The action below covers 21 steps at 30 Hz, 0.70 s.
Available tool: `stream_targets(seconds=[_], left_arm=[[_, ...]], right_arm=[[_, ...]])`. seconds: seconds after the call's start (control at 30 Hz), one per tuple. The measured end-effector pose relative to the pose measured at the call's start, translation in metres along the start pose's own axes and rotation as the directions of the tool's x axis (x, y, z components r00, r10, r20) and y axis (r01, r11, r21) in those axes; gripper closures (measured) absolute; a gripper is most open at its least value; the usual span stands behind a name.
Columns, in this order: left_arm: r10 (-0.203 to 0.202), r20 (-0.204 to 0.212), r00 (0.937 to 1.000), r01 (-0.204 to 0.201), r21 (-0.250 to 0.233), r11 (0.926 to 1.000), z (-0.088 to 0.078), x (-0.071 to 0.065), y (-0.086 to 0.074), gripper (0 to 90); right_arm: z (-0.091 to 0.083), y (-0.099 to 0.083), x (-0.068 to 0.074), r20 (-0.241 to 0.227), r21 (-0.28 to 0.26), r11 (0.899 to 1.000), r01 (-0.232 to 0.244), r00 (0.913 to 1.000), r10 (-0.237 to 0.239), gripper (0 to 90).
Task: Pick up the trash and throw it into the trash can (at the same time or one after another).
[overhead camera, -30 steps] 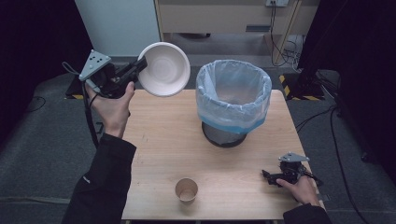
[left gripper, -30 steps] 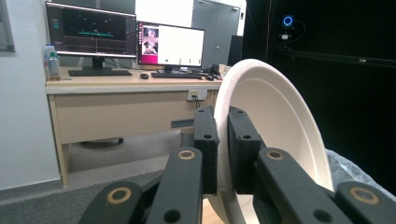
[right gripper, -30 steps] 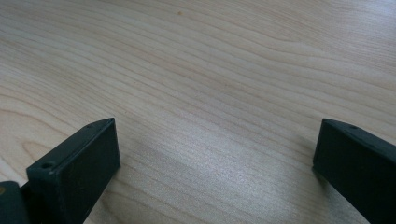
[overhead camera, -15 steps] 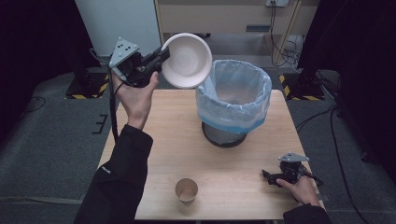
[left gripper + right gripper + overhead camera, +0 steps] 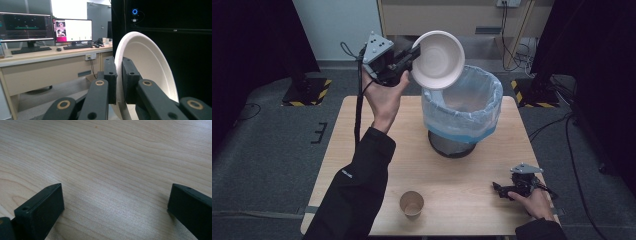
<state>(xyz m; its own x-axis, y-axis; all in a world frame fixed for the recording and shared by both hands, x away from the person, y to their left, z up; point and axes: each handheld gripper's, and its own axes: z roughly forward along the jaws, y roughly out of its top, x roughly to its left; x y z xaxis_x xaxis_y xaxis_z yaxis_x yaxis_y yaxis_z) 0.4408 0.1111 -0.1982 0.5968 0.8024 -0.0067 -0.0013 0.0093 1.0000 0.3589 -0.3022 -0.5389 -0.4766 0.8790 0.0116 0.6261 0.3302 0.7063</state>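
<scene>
White and stiff like moulded paper, the bowl (image 5: pixel 438 59) hangs in the air at the far-left edge of the bin (image 5: pixel 462 107), tipped on its side so that its hollow faces the high camera. The left hand-held gripper (image 5: pixel 414 52) pinches it by the rim; in the left gripper view the two black jaws are pressed onto either face of the bowl's (image 5: pixel 147 75) wall, nearly together.

Everything turns on how the bowl lies against the bin's mouth. From the high view the bowl overlaps the bin's far-left rim, while the gripper's body and the hand behind it sit left of the bin, outside it. How high above the rim it is cannot be told. The likely next move is a short carry to the right, over the blue-lined opening, before letting go.

Well apart from the bin, near the counter's (image 5: pixel 362 125) close right corner, the right hand-held gripper (image 5: pixel 498 187) rests with its jaws spread wide over bare wood and nothing between them. A paper cup (image 5: pixel 411 204) stands near the counter's close edge, about as near to it as to the left one.
</scene>
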Motion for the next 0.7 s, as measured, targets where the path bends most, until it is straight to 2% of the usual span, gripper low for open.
stream_targets(seconds=[0.1, 0.13, 0.17, 0.47, 0.6, 0.7], left_arm=[[0.011, -0.004, 0.9999, -0.011, 0.006, 0.9999, 0.010, -0.004, -0.001, 83.4], [0.003, 0.007, 1.0000, -0.003, 0.001, 1.0000, 0.015, -0.007, -0.002, 83.4], [0.013, -0.002, 0.9999, -0.013, 0.003, 0.9999, 0.016, -0.008, -0.003, 83.3], [0.004, 0.005, 1.0000, -0.004, -0.004, 1.0000, 0.044, -0.019, -0.014, 83.3], [0.017, 0.002, 0.9998, -0.017, 0.034, 0.9993, 0.054, -0.024, -0.022, 83.3], [0.027, 0.017, 0.9995, -0.029, 0.067, 0.9974, 0.062, -0.027, -0.029, 83.3]], right_arm=[[0.000, 0.000, 0.000, 0.000, 0.000, 1.000, 0.000, 1.0000, 0.000, 0.7], [0.000, 0.000, 0.000, 0.000, 0.000, 1.000, 0.000, 1.0000, 0.000, 0.7], [0.000, 0.000, 0.000, 0.000, 0.000, 1.000, 0.000, 1.0000, 0.000, 0.7], [0.000, 0.000, 0.000, 0.000, 0.000, 1.000, 0.000, 1.0000, 0.000, 0.8], [0.000, 0.000, 0.000, -0.001, 0.000, 1.000, 0.000, 1.0000, 0.000, 0.7], [0.001, 0.000, 0.000, -0.001, -0.001, 1.000, -0.001, 1.0000, 0.001, 0.7]])
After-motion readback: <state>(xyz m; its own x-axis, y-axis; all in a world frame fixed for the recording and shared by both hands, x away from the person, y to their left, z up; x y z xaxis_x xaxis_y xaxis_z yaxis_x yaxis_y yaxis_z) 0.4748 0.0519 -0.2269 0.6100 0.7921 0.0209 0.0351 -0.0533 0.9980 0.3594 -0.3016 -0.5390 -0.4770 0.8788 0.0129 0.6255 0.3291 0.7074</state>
